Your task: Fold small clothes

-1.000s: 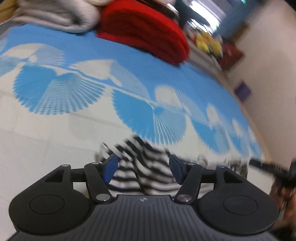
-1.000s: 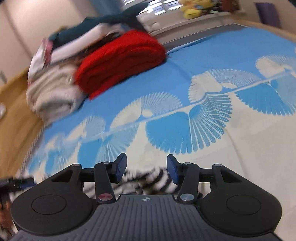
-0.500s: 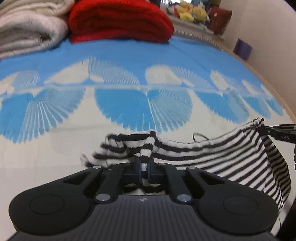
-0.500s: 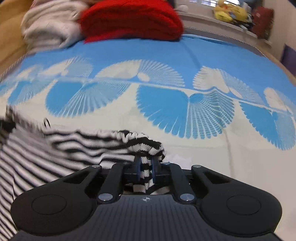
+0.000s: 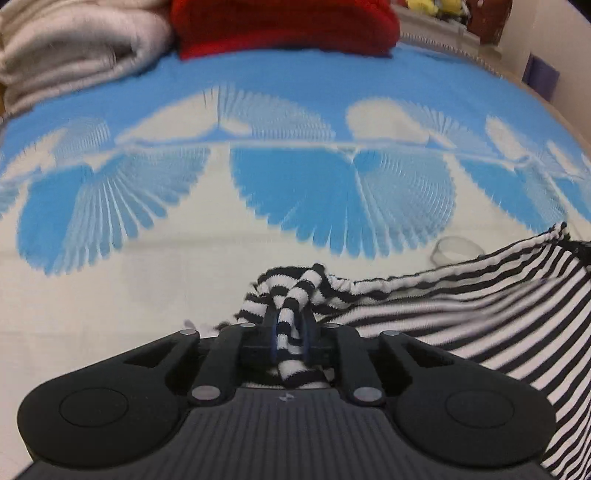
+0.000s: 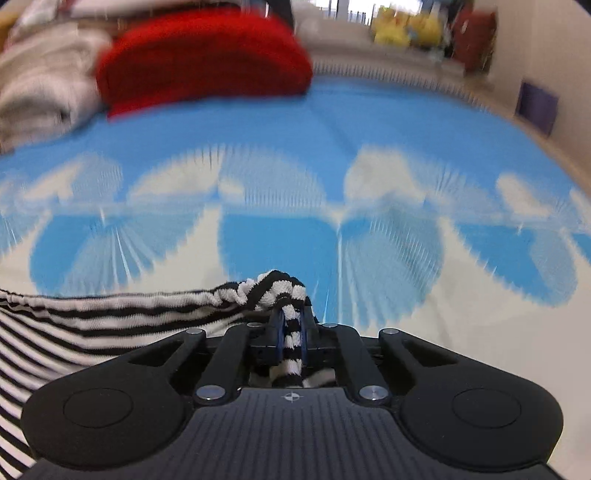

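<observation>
A small black-and-white striped garment (image 5: 461, 295) is stretched between my two grippers above the bed. My left gripper (image 5: 289, 328) is shut on one bunched corner of its elastic hem; the cloth runs off to the right. My right gripper (image 6: 291, 332) is shut on the other bunched corner (image 6: 280, 291); the cloth (image 6: 74, 325) runs off to the left. The lower part of the garment hangs out of sight behind the gripper bodies.
The bed cover (image 5: 295, 110) is blue and white with fan patterns. A folded red blanket (image 5: 284, 26) and beige blankets (image 5: 74, 55) lie at the far edge. A thin clear loop (image 5: 456, 251) lies on the cover. Plush toys (image 6: 406, 22) sit beyond the bed.
One second ago both grippers were open over the garment. They shut on its corners and have since lifted and pulled it taut, swinging round toward the blankets.
</observation>
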Motion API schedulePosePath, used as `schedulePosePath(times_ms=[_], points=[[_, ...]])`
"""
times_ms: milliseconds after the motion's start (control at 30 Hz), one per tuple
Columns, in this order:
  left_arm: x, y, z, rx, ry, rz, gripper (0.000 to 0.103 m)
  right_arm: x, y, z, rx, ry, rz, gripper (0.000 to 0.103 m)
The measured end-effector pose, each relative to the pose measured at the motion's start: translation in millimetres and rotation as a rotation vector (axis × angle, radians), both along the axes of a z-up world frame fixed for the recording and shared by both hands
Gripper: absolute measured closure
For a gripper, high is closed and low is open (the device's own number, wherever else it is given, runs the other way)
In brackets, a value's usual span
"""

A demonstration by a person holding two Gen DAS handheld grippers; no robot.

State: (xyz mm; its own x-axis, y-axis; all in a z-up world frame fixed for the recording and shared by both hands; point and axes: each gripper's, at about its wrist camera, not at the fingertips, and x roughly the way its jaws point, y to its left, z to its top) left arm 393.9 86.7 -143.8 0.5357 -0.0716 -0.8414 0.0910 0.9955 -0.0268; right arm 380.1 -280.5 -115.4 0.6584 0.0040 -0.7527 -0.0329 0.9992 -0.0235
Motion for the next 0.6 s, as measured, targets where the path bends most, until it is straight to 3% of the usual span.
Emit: schedulePosePath(times_ms=[33, 100, 133, 200, 267, 333, 433, 533, 567, 600], points=[[1.1, 2.0, 1.3, -0.011, 0.007, -0.004, 0.086, 3.7, -0.5, -9.6, 0.003, 0.055, 0.001, 0.092], [3.4, 10.3, 8.7, -0.054, 0.037, -0.004, 0.078, 3.5, 2.8, -11.8, -0.01, 0.057, 0.017, 0.086], [3.9, 18.4, 16.5, -0.092, 0.041, 0.007, 0.077, 3.3, 3.3, -8.6, -0.01, 0.059, 0.023, 0.073], [-1.5, 37.8, 35.7, -0.193, -0.001, 0.048, 0.063, 3.7, -3.5, 0.3, 0.04, 0.057, 0.0, 0.062], [-7.7, 62.0, 54.9, -0.313, -0.065, 0.114, 0.046, -0.8, -17.1, 15.7, 0.117, 0.009, -0.017, 0.061], [-11.5, 81.2, 59.3, -0.38, -0.078, 0.178, 0.045, -4.9, -31.1, 26.8, 0.165, -0.027, -0.046, 0.058], [-8.8, 90.1, 44.6, -0.358, 0.004, 0.211, 0.045, -8.4, -52.9, 31.1, 0.208, -0.026, -0.09, 0.057], [-4.1, 72.3, 25.0, -0.252, 0.09, 0.13, 0.046, -3.8, -63.3, 13.8, 0.212, 0.077, -0.092, 0.057], [-3.2, 65.6, 21.1, -0.212, 0.093, 0.11, 0.049, -2.5, -63.0, 6.3, 0.214, 0.119, -0.077, 0.057], [-2.2, 62.3, 16.5, -0.194, 0.091, 0.097, 0.066, -2.9, -61.1, 1.3, 0.204, 0.137, -0.062, 0.057]])
